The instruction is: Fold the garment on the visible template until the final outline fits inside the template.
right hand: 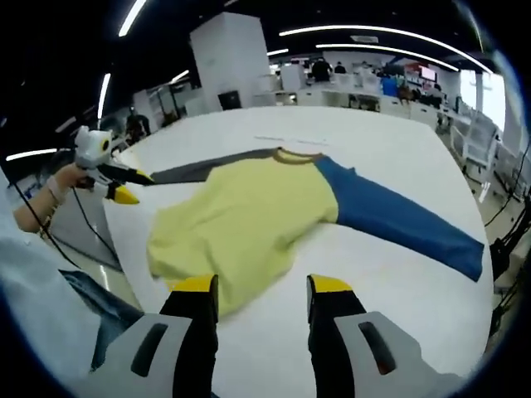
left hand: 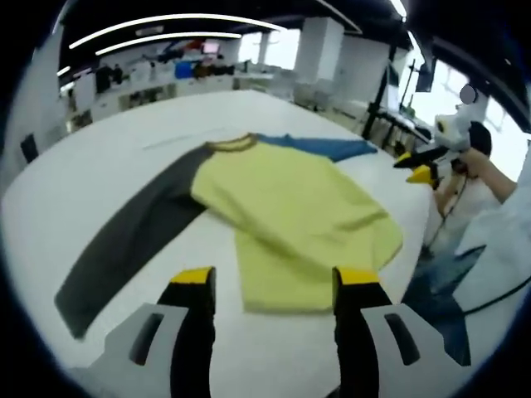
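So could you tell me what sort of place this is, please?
Probably an open-plan lab or office: a large white table holding the garment, strip ceiling lights, and cluttered desks behind.

Template outline: not discernible on the white table (right hand: pixel 398 157) ahead of either claw.
Yellow long-sleeved shirt's (left hand: pixel 290 220) hem: partly behind left claw (left hand: pixel 274 286).

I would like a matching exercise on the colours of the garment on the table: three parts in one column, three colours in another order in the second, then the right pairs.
Column one:
1. body of the garment
2. sleeve nearer the left tool
3. sleeve nearer the right tool

Column two:
A. blue
B. yellow
C. dark grey

Pairs: 1-B, 2-C, 3-A
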The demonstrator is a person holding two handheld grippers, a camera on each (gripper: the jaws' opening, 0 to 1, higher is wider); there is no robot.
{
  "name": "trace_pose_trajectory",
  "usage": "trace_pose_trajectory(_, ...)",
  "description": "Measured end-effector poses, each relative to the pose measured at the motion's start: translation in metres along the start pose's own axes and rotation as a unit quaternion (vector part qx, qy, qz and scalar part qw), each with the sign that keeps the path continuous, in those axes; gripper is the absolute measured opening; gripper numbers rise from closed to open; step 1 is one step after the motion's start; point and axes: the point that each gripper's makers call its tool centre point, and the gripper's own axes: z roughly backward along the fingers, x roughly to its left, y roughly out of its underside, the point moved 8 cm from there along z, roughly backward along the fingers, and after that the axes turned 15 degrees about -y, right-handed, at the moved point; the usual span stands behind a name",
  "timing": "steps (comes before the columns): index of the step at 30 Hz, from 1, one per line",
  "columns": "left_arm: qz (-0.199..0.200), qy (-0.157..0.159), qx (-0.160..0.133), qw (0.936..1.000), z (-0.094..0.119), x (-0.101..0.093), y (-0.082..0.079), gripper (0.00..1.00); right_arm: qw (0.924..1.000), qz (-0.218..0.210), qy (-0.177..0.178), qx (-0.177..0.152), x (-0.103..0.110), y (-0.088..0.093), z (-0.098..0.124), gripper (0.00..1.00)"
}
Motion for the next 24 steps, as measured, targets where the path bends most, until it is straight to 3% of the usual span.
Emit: trace_pose_trajectory(24, 0.019, 0.004, 0.037, 0.9991, -0.024, 0.008, 0.013, 0.49, 0.9994, -0.015, -0.016, 0.026, -0.015, 0.009, -0.028, 0.34)
